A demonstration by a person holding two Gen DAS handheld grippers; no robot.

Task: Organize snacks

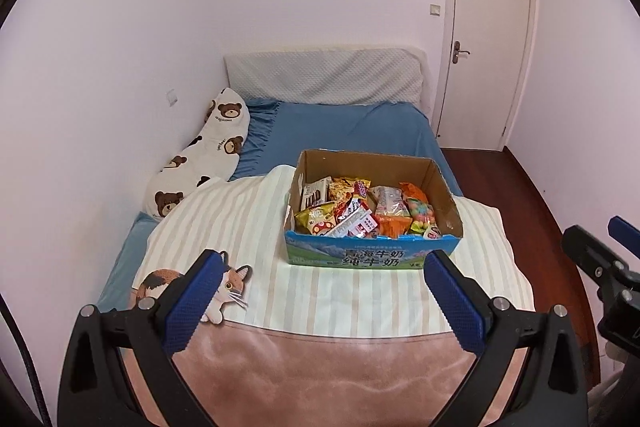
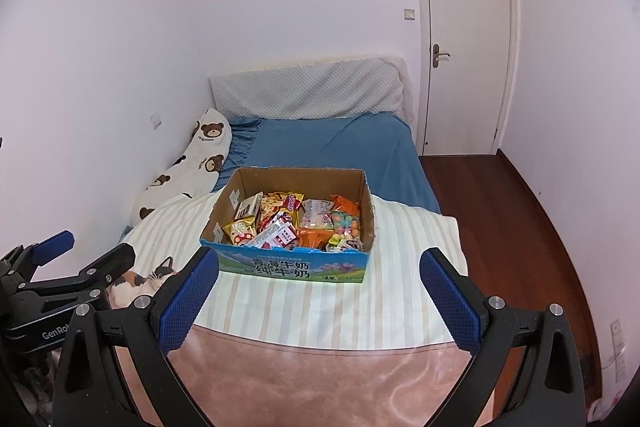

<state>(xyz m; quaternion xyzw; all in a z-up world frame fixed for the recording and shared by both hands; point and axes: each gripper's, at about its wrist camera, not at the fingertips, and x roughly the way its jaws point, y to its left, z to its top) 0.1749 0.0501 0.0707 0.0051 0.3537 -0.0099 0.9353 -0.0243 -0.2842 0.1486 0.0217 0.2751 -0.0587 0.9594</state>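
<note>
Snacks [image 1: 360,213] in box [image 1: 372,255] on bed [image 1: 360,131]

Left tongs [image 1: 320,299] and right tongs [image 2: 318,297] gape wide, holding nothing.

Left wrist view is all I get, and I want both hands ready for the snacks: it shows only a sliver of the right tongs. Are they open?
Observer: Yes. The right wrist view shows the right tongs wide open and empty, held short of the snack box, which sits framed between the two pads.
Operator: Is anything down by the floor on the bed's right side?
Observer: The right wrist view shows white wall plates low on that wall, just above the wooden floor.
</note>
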